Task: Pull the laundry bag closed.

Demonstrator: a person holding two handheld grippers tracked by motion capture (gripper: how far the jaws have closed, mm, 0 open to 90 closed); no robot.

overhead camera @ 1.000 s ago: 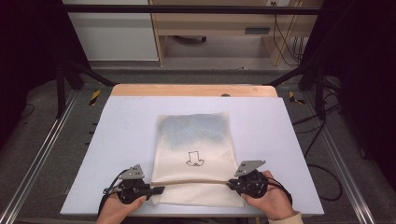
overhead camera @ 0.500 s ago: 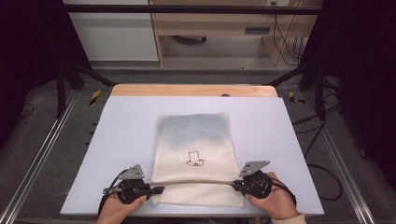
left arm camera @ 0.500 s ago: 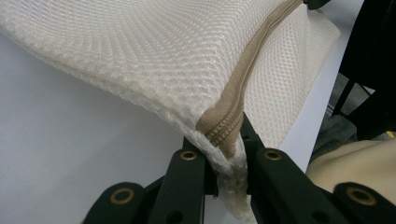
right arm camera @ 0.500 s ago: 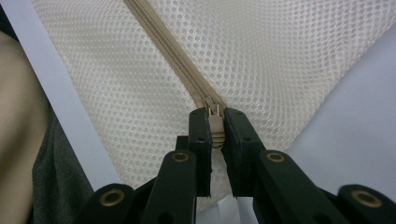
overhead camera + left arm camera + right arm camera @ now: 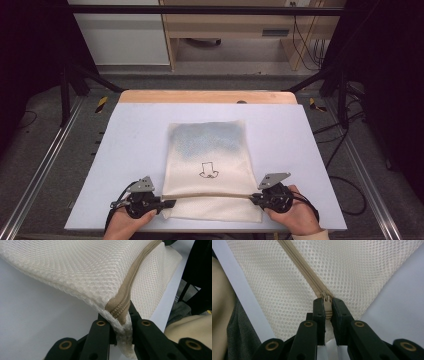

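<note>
Item under work: a cream-white mesh laundry bag (image 5: 210,165) with a tan zipper (image 5: 207,195) running across its near end and a small black outline print on its upper face. It lies flat on the pale lavender counter (image 5: 125,150), near the front edge, about midway between the sides.

Left gripper (image 5: 167,203): its jaws are closed on the left end of the zipper tape, pinching the bunched mesh and the tan tape (image 5: 121,311) together in the left gripper view.

Right gripper (image 5: 254,199): its jaws are closed on the small pale zipper pull (image 5: 327,305) at the right end of the track, seen between the jaw tips in the right gripper view.

Change noted: against the high view of a second ago, the right gripper sits slightly further right, now at the bag's right edge; the left gripper and the bag have held position. The zipper line reads straight and taut between the two.

Assessment: the slider appears to have reached the end of its travel, with the teeth in the right gripper view meshed shut. Judged on that, the zipping stroke is complete or all but complete; release of both ends would be the likely remaining step.
</note>
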